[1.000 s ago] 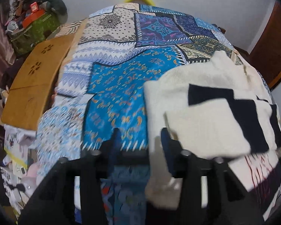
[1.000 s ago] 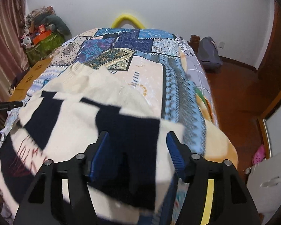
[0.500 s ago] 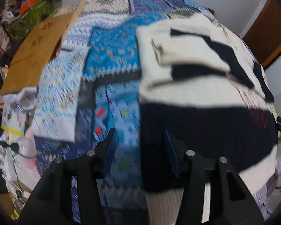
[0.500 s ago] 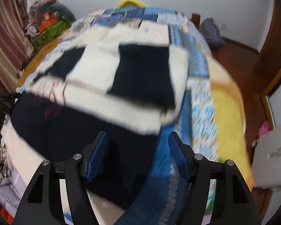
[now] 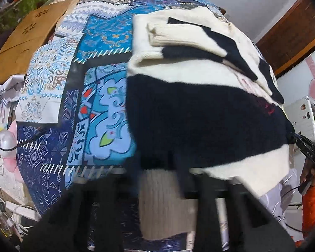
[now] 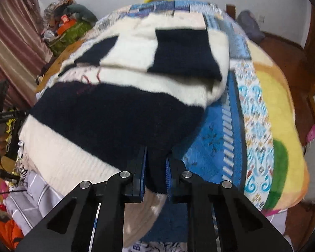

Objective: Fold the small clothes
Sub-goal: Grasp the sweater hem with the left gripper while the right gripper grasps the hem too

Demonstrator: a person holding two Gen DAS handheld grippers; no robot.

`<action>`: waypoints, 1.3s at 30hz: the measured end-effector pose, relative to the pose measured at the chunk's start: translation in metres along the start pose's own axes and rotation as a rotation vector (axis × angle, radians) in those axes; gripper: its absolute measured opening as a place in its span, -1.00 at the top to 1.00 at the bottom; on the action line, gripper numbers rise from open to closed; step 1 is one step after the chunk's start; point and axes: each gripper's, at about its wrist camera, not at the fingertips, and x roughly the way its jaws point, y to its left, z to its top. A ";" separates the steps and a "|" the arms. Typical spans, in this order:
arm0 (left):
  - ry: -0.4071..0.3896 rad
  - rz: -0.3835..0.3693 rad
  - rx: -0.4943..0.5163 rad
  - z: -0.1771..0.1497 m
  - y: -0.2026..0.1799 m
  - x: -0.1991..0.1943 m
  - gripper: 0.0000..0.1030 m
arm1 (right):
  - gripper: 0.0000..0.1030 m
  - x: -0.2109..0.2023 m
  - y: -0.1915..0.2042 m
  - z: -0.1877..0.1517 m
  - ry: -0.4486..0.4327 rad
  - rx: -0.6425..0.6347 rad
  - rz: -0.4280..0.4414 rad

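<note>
Knitted in cream and navy blocks, one sweater (image 6: pixel 124 96) is lying across the near end of a bed (image 6: pixel 260 113) under a blue patchwork quilt (image 5: pixel 98 113), both sleeves already folded in over its chest. The right tongs (image 6: pixel 156 168), having just been closing, are clamping the near right corner of the hem; the left tongs (image 5: pixel 163 180), blurred in their own view, have also just been closing and appear to be pinching the near left corner. Two risks are looming. With only a thin edge of thick knit between the pads, either corner could be slipping free once lifted. If one pair is rising ahead of the other, the fold is likely to land crooked and the tucked sleeves may be spilling out. Counted: one sweater, two folded sleeves, two tongs, one bed.
</note>
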 end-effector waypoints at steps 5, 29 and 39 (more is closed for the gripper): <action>-0.059 0.012 0.015 0.023 -0.013 -0.015 0.82 | 0.77 -0.010 0.005 0.024 -0.087 -0.023 -0.009; -0.075 -0.014 -0.195 0.200 0.036 0.073 0.73 | 0.73 0.058 -0.070 0.169 -0.118 0.084 -0.054; -0.090 -0.054 -0.203 0.209 0.046 0.065 0.73 | 0.41 0.045 -0.089 0.173 -0.154 0.143 -0.106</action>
